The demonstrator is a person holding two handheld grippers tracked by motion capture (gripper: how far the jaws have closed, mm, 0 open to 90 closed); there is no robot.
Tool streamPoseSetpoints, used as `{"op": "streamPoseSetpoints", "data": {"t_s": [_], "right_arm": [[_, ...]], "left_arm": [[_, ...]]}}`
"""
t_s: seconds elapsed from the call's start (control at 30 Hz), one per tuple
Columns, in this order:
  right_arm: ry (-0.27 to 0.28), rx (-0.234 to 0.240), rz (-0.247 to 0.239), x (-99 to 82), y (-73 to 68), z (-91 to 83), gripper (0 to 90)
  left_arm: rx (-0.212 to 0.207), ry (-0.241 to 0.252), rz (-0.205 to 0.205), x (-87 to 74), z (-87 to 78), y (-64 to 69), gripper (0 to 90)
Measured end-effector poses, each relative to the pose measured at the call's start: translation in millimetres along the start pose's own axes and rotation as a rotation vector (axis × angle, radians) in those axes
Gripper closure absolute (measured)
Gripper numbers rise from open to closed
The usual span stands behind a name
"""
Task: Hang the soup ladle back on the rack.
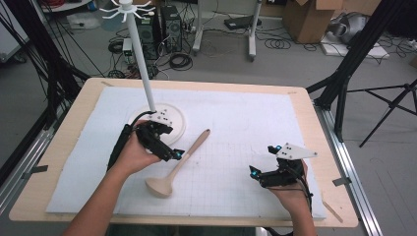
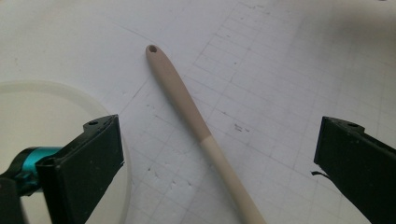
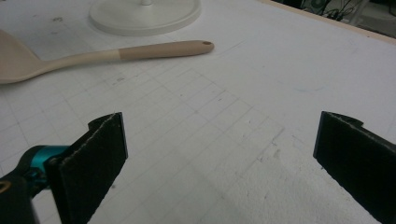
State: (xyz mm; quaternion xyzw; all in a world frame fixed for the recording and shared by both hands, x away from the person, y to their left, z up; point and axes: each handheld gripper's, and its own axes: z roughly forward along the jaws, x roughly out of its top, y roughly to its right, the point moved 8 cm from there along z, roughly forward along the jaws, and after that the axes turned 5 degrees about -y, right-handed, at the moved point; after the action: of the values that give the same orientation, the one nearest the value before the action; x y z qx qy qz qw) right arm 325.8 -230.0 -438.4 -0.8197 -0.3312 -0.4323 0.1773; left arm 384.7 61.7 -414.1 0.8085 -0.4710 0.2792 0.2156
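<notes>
A beige spoon [image 1: 179, 164] lies flat on the white gridded mat [image 1: 236, 123], bowl toward the front, handle pointing back right. Its handle [image 2: 196, 121] runs between the wide-spread jaws of my left gripper [image 1: 169, 147], which hovers just over the handle's middle, open, without touching it. In the right gripper view the spoon [image 3: 116, 53] lies far off at the upper left. My right gripper [image 1: 268, 172] stands open at the mat's front right with nothing between its jaws.
A white hanging stand with a round base [image 1: 172, 120] and tall pole [image 1: 140, 54] topped by hooks rises at the mat's back left, just behind my left hand. The base rim [image 2: 56, 93] sits close to the left jaw. Wooden table edge [image 1: 324, 147] borders the mat.
</notes>
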Motion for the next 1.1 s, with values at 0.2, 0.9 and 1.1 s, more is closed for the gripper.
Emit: {"op": "streamPoseSetpoints", "data": {"t_s": [0.2, 0.9, 1.1], "right_arm": [[0.004, 0.003, -0.003, 0.3, 0.2, 0.3, 1.5], [-0.005, 0.006, -0.009, -0.4, -0.9, 1.4, 1.5], [-0.008, 0.002, -0.011, -0.7, -0.6, 1.5, 1.6]], "left_arm": [[0.018, -0.132, -0.010, 0.0, 25.6, -1.7, 1.7], [0.059, -0.321, -0.092, -10.3, 77.6, -6.9, 8.4], [0.080, -0.345, -0.091, -13.2, 80.8, -7.8, 14.2]]}}
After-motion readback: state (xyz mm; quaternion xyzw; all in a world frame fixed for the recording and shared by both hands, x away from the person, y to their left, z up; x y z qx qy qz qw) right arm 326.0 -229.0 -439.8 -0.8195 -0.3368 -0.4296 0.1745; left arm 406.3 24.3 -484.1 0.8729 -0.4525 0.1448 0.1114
